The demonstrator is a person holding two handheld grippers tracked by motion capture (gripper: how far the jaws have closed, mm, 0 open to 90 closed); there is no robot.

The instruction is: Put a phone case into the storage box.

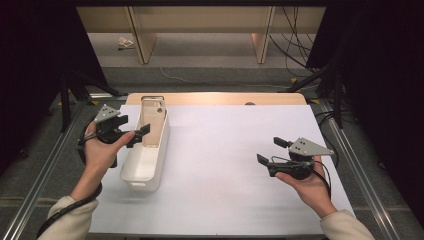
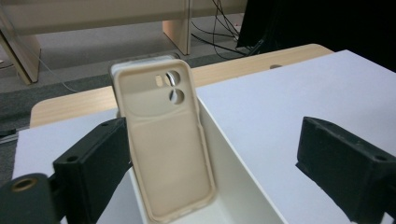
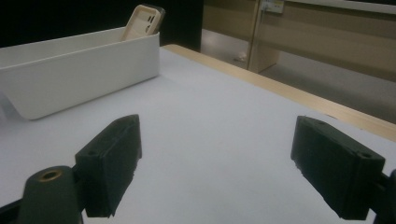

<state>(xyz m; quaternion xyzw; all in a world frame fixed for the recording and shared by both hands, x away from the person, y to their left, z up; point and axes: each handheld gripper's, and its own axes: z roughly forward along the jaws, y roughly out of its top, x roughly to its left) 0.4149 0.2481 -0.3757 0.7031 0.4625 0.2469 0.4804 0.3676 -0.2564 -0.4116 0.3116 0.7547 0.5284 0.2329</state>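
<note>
A pale wooden table (image 1: 215, 98) carries the scene, and a large white sheet (image 1: 235, 175) covers almost all of its top, leaving a bare strip of wood along the far edge. A small round hole shows in that strip, right of the middle. Directly on the sheet, toward its left side, rests a long white bin (image 1: 146, 165), set lengthwise from near to far, its far end close to the sheet's far edge. The table stands on a grey floor (image 1: 210, 75).
</note>
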